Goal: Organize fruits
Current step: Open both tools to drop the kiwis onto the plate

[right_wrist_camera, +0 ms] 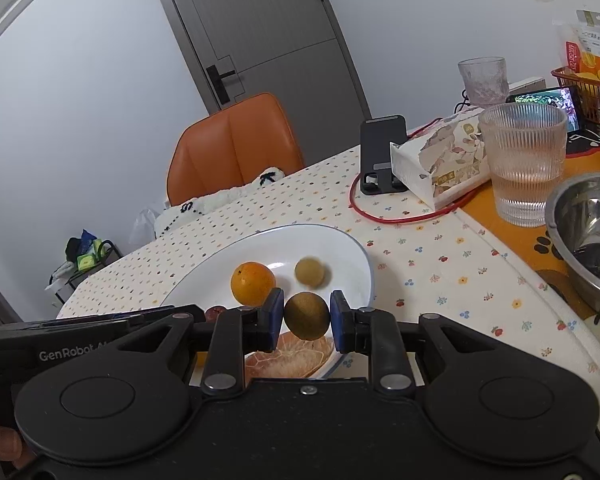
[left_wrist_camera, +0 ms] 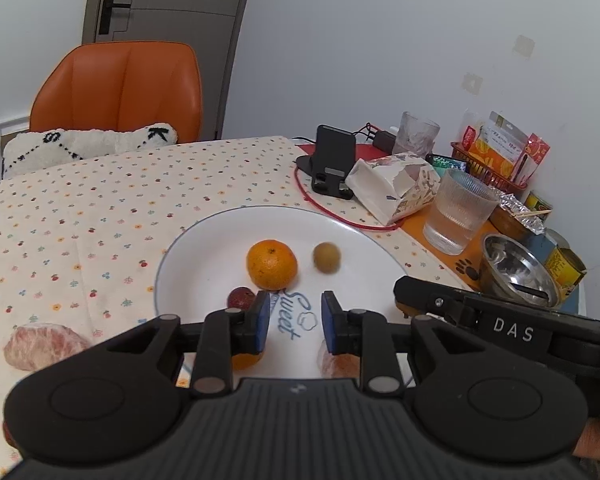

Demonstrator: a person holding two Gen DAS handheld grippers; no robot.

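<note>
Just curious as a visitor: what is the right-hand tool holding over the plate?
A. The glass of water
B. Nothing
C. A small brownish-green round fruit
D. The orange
C: the right tool has its blue pads against a brownish-green round fruit, above the white plate.

1 white plate (left_wrist_camera: 204, 248) sits on the counter (left_wrist_camera: 100, 208). On the plate: 1 orange (left_wrist_camera: 271, 265), 1 small red fruit (left_wrist_camera: 240, 298), 1 greenish-brown round fruit (left_wrist_camera: 327, 256), and peeled pink citrus (right_wrist_camera: 288, 356), its piece count unclear. 1 more greenish-brown fruit (right_wrist_camera: 307, 315) is between the fingers of the right claw (right_wrist_camera: 307, 320). 1 peeled pink piece (left_wrist_camera: 44, 346) lies off the plate. Also 2 glasses (left_wrist_camera: 458, 212) (left_wrist_camera: 418, 134), 1 steel bowl (left_wrist_camera: 516, 272), 1 tissue box (left_wrist_camera: 392, 186), 1 phone stand (left_wrist_camera: 334, 160), 1 orange chair (left_wrist_camera: 120, 88).
</note>
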